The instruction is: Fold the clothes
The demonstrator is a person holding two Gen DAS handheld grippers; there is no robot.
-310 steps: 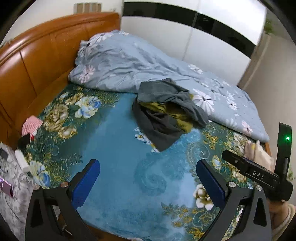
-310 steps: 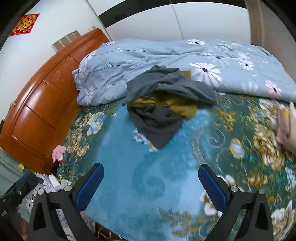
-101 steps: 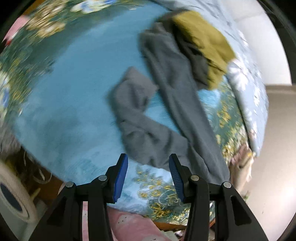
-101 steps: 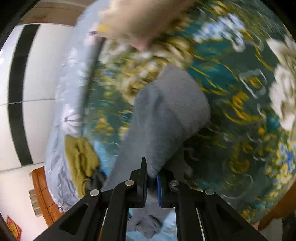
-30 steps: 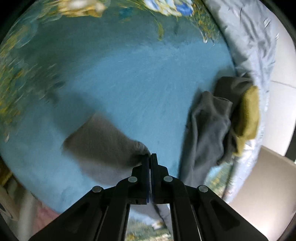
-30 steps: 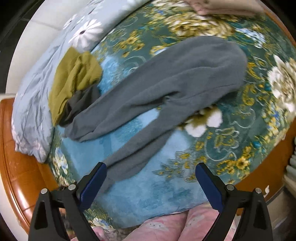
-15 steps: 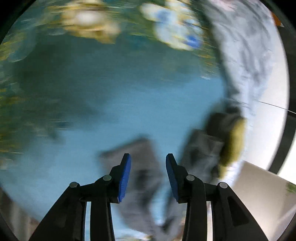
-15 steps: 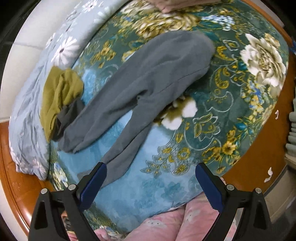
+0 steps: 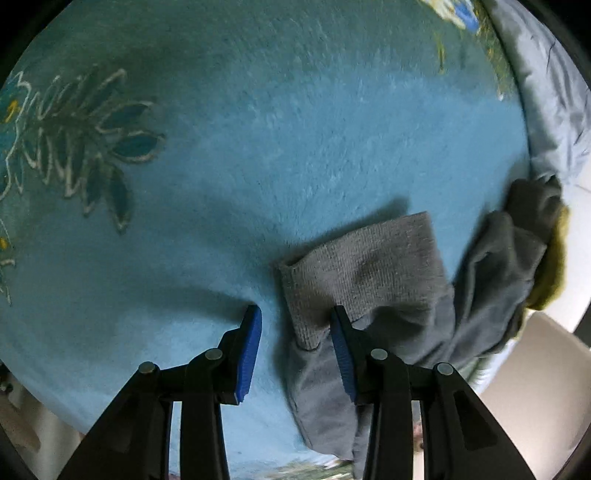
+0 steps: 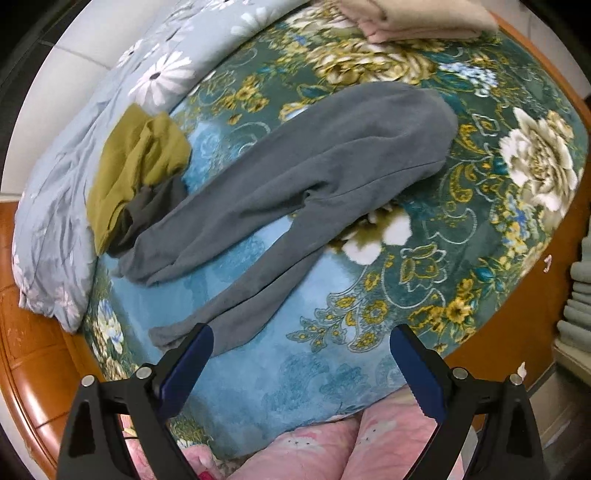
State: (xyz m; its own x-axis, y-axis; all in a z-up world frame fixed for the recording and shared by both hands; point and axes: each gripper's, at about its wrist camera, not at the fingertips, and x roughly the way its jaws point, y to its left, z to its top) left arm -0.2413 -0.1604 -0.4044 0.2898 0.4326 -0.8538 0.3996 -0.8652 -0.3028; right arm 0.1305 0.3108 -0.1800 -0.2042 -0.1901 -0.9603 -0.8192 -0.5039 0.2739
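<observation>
Grey trousers [image 10: 295,192] lie spread flat on the blue floral bedspread [image 10: 369,350], legs running toward the lower left. In the left wrist view one ribbed leg cuff [image 9: 365,273] lies just ahead of my left gripper [image 9: 295,317], which is open, its right finger at the cuff's edge. My right gripper [image 10: 301,338] is open and empty, held above the bed's near edge, with the leg end [image 10: 173,332] by its left finger.
An olive garment [image 10: 136,162] and a dark grey one [image 10: 151,206] are heaped by the pale floral duvet [image 10: 62,184]. Folded beige clothes [image 10: 417,18] lie at the far edge. The wooden bed frame [image 10: 26,369] is at the left. Pink pyjama legs [image 10: 332,450] are below.
My left gripper let go of the trouser leg cuff, opened, and now sits low beside it. My right gripper stayed open and drew back slightly.
</observation>
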